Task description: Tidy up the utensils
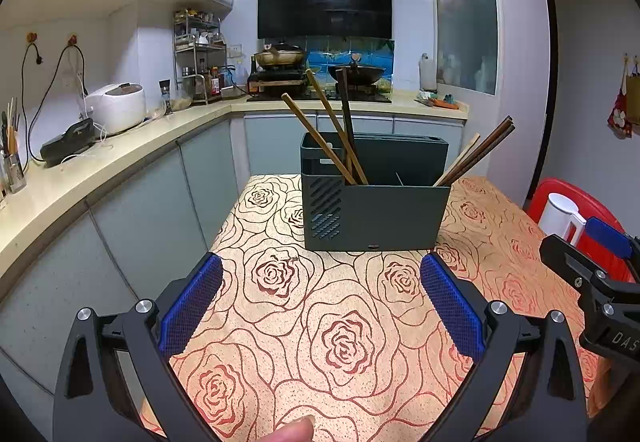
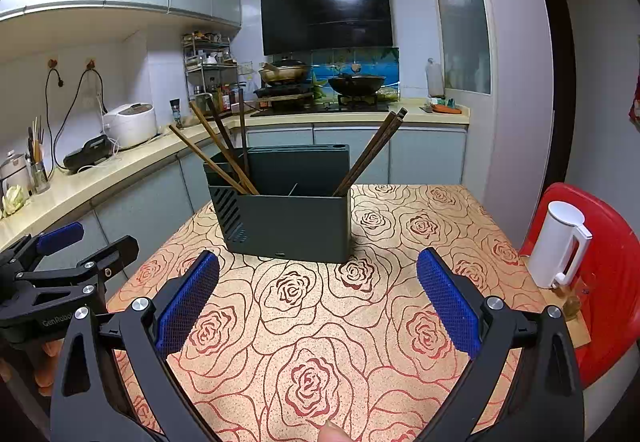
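Note:
A dark grey utensil holder (image 1: pixel 376 209) stands upright on the rose-patterned table (image 1: pixel 320 322), and shows in the right wrist view (image 2: pixel 292 217) too. Several wooden chopsticks (image 1: pixel 320 137) lean out of its left compartment and several more (image 1: pixel 476 155) out of its right one; in the right wrist view they lean left (image 2: pixel 216 153) and right (image 2: pixel 372 151). My left gripper (image 1: pixel 320 278) is open and empty, short of the holder. My right gripper (image 2: pixel 318 276) is open and empty, also in front of the holder. Each gripper shows at the edge of the other's view.
A white kettle (image 2: pixel 560 246) stands on a red chair (image 2: pixel 612 282) at the table's right. A kitchen counter (image 1: pixel 100 161) with a rice cooker (image 1: pixel 116 107) runs along the left. A stove with pans (image 1: pixel 320 77) is at the back.

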Demonstrator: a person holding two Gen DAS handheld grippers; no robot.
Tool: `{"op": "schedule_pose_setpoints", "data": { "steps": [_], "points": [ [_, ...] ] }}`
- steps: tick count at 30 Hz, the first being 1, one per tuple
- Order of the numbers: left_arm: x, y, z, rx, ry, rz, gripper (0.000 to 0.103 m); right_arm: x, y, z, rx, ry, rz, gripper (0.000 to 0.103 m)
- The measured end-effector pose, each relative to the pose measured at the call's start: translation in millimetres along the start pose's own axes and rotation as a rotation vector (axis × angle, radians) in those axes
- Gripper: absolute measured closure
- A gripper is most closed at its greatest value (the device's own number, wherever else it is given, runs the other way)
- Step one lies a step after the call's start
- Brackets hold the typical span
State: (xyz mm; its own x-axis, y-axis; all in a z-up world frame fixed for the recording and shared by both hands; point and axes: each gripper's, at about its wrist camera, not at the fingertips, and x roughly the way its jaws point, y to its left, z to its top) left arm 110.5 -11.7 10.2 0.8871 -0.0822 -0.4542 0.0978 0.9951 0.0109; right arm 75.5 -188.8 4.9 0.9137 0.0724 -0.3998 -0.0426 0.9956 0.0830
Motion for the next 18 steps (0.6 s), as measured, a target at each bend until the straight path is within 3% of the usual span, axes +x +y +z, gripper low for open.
{"op": "schedule_pose_setpoints", "data": {
  "steps": [18],
  "points": [
    [7.8, 0.6, -3.9, -0.014, 0.034, 0.004, 0.007, 5.6, -0.5, -4.2, 0.000, 0.022, 0.004, 0.007]
  ]
}}
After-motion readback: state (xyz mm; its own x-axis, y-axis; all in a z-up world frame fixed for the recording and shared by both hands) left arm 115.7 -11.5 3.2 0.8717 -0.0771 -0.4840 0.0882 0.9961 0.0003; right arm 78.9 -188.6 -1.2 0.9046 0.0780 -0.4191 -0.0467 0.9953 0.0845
